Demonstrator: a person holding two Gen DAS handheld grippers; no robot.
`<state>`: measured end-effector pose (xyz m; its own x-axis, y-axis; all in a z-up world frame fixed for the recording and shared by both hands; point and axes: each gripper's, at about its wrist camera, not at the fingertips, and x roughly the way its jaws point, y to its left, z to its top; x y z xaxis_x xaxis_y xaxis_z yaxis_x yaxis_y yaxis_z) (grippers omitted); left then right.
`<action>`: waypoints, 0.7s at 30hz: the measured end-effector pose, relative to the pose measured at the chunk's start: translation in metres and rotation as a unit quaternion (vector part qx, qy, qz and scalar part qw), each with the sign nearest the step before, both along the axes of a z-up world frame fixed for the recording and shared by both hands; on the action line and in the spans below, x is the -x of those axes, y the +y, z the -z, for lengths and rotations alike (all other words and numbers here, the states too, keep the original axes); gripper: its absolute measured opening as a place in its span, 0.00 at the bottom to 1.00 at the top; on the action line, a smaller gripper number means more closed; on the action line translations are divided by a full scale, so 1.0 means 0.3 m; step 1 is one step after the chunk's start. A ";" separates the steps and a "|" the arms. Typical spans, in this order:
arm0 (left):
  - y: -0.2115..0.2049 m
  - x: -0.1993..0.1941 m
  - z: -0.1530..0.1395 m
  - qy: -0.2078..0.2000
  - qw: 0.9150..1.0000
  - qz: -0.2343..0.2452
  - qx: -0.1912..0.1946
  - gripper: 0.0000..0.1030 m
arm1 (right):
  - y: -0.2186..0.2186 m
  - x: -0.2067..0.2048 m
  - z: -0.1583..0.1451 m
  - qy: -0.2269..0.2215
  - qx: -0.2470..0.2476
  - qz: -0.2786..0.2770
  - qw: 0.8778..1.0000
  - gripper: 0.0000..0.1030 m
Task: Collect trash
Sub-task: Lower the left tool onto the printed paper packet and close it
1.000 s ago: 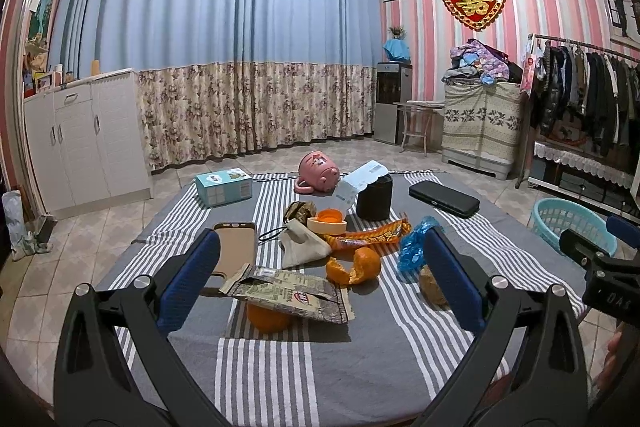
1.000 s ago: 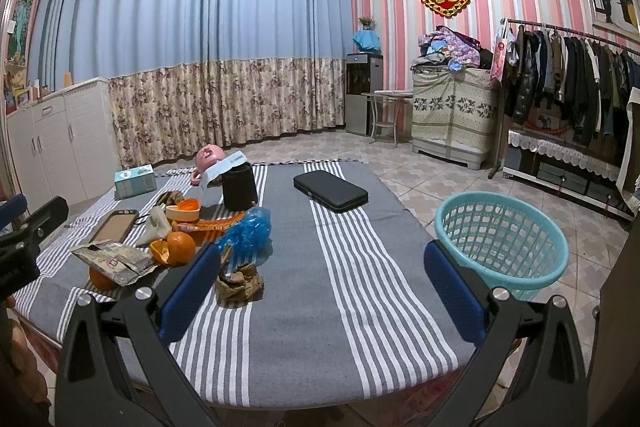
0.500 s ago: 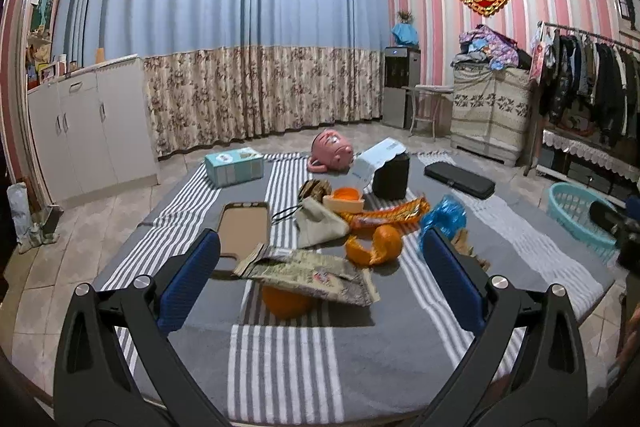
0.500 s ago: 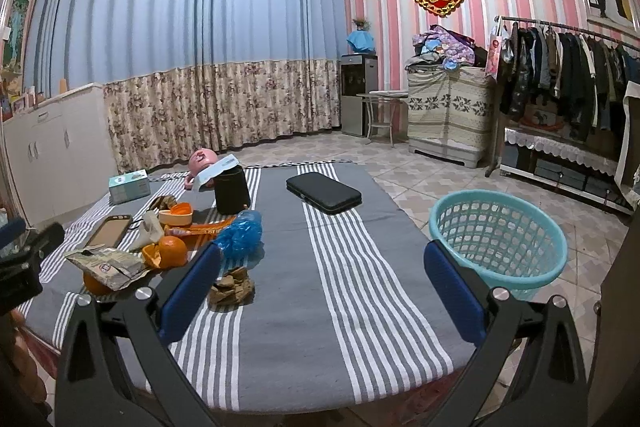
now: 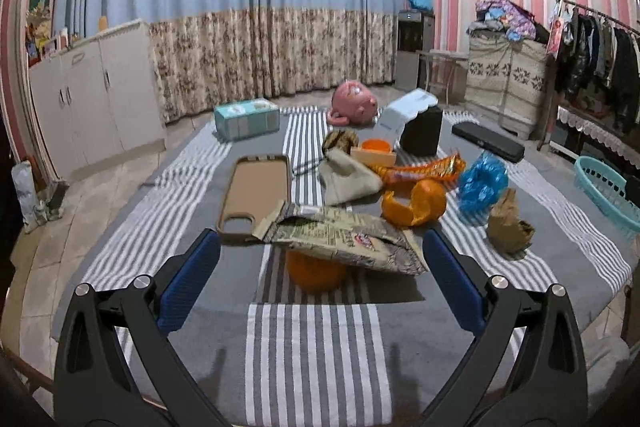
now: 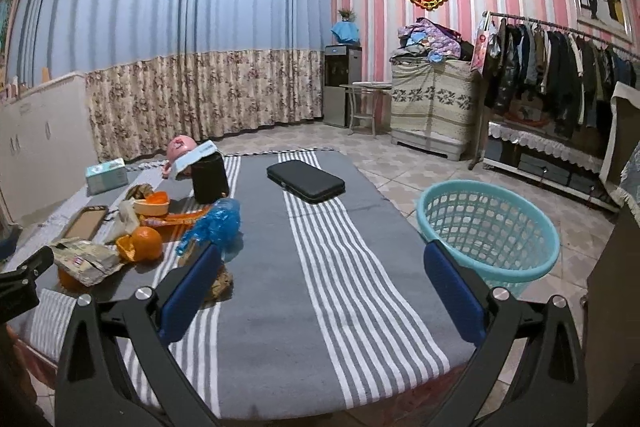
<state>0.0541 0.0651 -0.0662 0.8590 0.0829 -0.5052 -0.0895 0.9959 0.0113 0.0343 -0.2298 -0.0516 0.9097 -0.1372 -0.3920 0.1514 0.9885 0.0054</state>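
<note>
While both the left gripper point(image 5: 320, 267) and right gripper point(image 6: 322, 273) hang spread and empty, the crumpled foil wrapper point(image 5: 340, 239), seemingly propped on an orange, near the table's front edge awaits pinching.

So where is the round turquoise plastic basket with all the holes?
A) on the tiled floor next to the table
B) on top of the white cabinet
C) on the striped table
A: the round turquoise plastic basket stands on the tiled floor, just off the striped table edge.
</note>
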 end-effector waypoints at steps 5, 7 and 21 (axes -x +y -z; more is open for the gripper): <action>0.026 -0.051 0.031 0.027 0.999 0.006 0.017 0.88 | -0.019 -0.039 0.037 0.037 -0.024 -0.012 0.999 0.96; 0.032 -0.080 0.038 0.039 0.999 0.011 0.019 0.82 | -0.019 -0.057 0.051 0.056 -0.033 -0.020 0.998 0.96; 0.038 -0.240 0.021 0.079 0.995 0.046 0.032 0.37 | -0.014 -0.103 0.085 0.094 -0.064 -0.033 0.993 0.96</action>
<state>0.1262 0.0765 -0.0725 0.7706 -0.0296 -0.6366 0.0008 0.9990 -0.0454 0.0651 -0.2339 -0.0771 0.8242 -0.0170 -0.5661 0.0959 0.9893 0.1099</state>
